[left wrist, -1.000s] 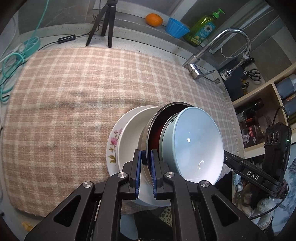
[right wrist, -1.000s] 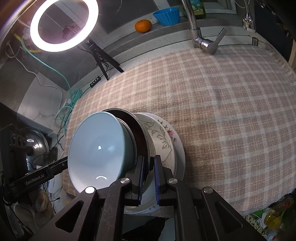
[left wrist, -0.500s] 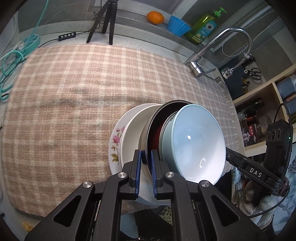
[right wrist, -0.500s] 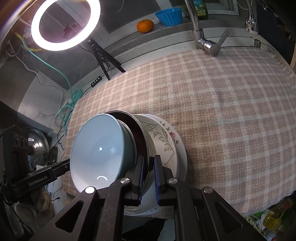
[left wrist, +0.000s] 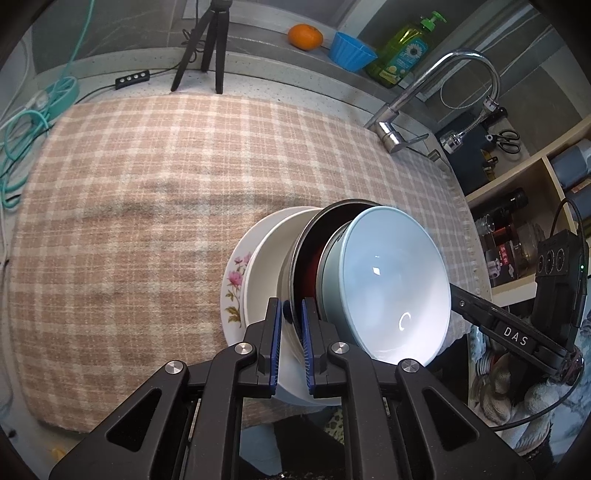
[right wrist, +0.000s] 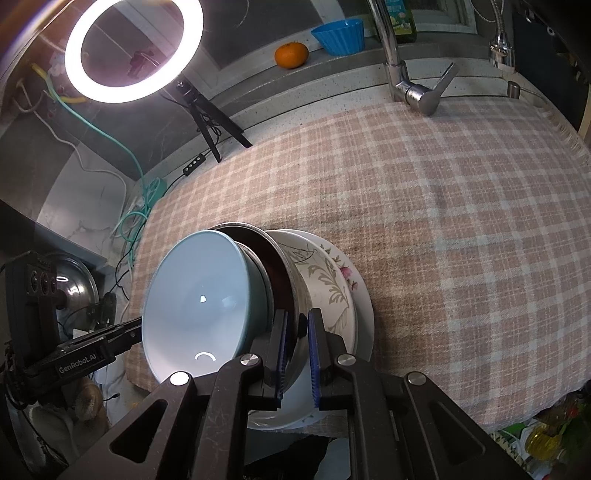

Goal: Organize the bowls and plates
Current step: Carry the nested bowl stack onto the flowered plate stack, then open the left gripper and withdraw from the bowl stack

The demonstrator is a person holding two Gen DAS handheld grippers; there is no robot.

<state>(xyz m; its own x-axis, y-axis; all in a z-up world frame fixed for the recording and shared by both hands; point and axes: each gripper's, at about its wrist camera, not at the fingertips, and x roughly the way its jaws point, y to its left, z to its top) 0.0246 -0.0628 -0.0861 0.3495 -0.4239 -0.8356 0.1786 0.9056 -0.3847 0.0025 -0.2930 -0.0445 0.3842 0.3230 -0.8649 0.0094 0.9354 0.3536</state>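
A stack of dishes hangs over the near edge of the checked cloth. At the bottom is a flowered plate, then a white deep plate. On these sits a metal bowl with a dark red inside, and a light blue bowl nests in it. My left gripper is shut on the metal bowl's rim on one side. On the opposite side, my right gripper clamps the same rim. Each gripper's arm shows at the edge of the other's view.
Behind the cloth, a faucet stands at the back right and a tripod with a lit ring light at the back left. An orange, a blue cup and a soap bottle line the ledge. Shelves are on the right.
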